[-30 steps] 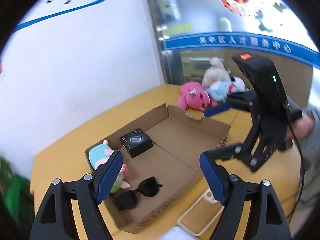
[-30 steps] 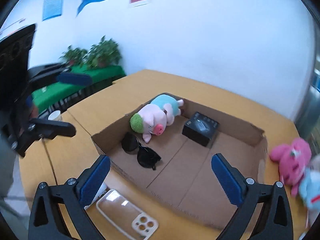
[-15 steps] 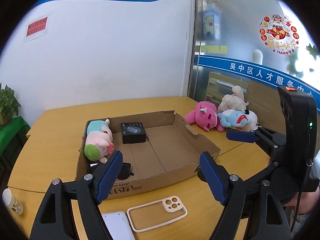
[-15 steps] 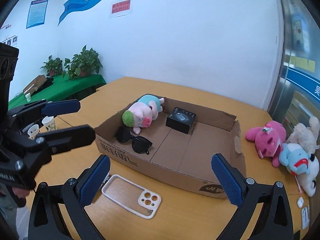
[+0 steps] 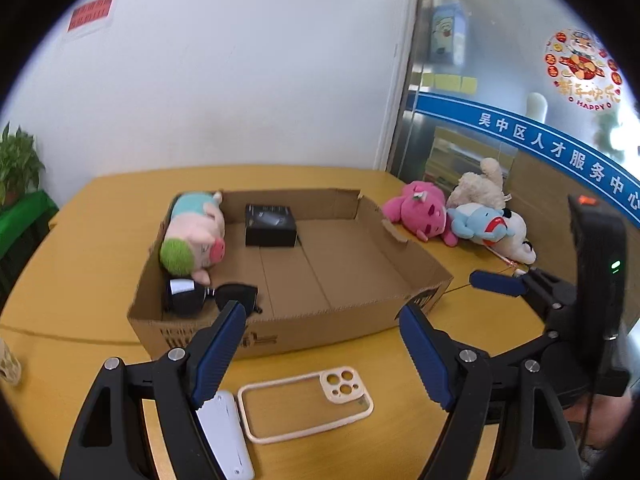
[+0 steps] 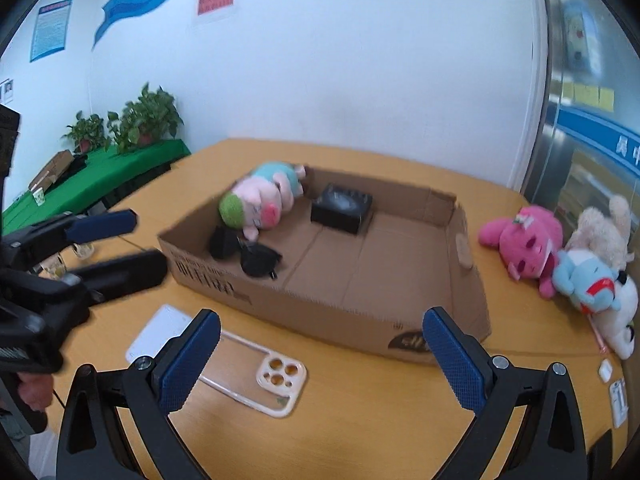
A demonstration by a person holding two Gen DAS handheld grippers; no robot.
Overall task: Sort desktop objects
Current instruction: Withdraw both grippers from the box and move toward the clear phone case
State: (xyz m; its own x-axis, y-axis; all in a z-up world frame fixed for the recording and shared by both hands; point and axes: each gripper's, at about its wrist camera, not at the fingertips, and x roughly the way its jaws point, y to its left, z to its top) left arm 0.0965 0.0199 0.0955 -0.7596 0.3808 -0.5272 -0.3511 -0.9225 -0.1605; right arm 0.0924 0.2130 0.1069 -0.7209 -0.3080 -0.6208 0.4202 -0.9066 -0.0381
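The clear phone case (image 5: 306, 407) lies flat on the table just in front of the cardboard box (image 5: 280, 332), long axis parallel to the box's near wall. The left gripper (image 5: 322, 354), fingers spread and empty, is nearer it. The right gripper (image 6: 320, 360) is likewise spread and empty.

Two wrist-mounted fisheye views, both angled down across the yellow table (image 5: 100, 256).

The left wrist view faces the cardboard box (image 5: 304, 326) nearly head-on from its near long wall. The right wrist view looks from further right, obliquely. Both share the box, the phone case (image 6: 256, 376) and the plush toys (image 5: 452, 216).
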